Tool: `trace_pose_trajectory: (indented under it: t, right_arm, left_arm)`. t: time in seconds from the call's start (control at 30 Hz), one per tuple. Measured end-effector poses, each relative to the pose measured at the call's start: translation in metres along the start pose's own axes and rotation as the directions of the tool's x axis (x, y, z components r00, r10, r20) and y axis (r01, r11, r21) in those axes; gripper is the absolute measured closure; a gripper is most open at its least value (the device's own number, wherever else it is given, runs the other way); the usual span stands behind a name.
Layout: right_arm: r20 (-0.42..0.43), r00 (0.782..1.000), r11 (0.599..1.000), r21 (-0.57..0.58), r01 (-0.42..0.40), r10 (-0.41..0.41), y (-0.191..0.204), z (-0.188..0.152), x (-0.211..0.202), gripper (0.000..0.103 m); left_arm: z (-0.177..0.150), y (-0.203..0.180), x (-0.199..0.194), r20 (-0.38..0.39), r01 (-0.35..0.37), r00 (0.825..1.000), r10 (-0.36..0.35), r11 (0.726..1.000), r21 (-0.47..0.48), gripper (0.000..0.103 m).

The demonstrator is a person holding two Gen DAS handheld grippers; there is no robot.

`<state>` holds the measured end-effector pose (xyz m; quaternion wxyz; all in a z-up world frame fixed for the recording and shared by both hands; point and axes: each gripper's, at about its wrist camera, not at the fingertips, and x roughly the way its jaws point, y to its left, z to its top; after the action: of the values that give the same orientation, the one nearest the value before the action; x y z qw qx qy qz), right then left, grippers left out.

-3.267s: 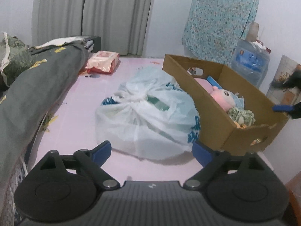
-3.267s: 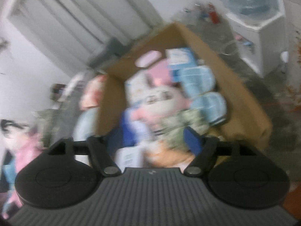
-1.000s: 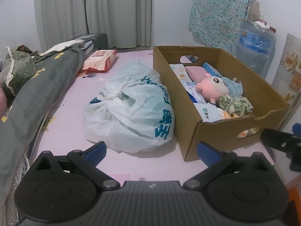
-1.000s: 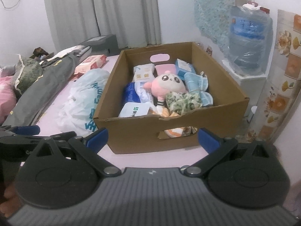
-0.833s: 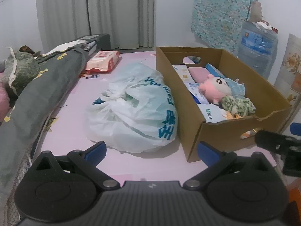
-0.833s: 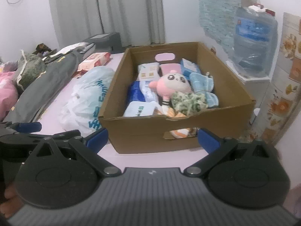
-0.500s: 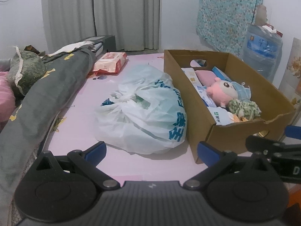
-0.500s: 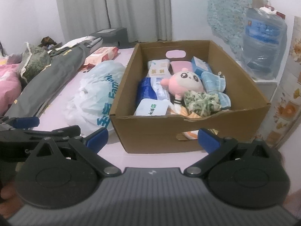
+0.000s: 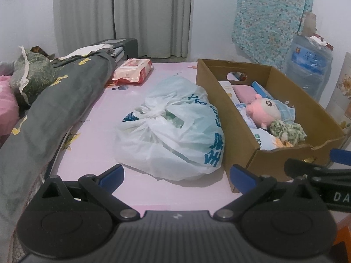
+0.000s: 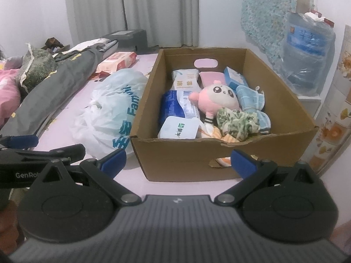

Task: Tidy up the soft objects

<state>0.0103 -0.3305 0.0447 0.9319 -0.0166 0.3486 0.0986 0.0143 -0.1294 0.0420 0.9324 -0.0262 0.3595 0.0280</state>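
- While both tools hang above the near edge of the bed (image 9: 98,118), the left tongs (image 9: 176,175) stand spread wide and grip nothing.
- The right tongs (image 10: 177,159) are likewise spread apart and empty, facing the near wall of the cardboard box (image 10: 285,92).
- The box sits on the pink bed sheet, with a pink plush doll (image 10: 216,97) lying among the packs inside it.
- A green patterned cloth (image 10: 238,122) lies bunched just in front of the doll, near the front wall.
- A blue folded towel (image 10: 252,99) rests beside the doll on its right.
- A white wipes pack (image 10: 178,128) lies at the box's front left.
- A tied white plastic bag (image 9: 173,127) rests on the bed, touching the box's left wall.
- A dark grey blanket (image 9: 54,100) runs along the bed's left side.
- A pink tissue pack (image 9: 132,71) lies beyond the bag, near the blanket.
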Motion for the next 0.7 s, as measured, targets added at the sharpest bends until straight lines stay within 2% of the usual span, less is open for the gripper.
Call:
trace_pose_trajectory:
  t: [0.7]
  right_arm:
    - [-0.016, 1.000, 1.000, -0.004, -0.011, 0.011, 0.0072, 0.0036, 0.0089, 0.001]
  left_arm:
    - [0.0015, 0.0082, 0.0047, -0.017, -0.009, 1.000, 0.009, 1.000, -0.012, 0.000]
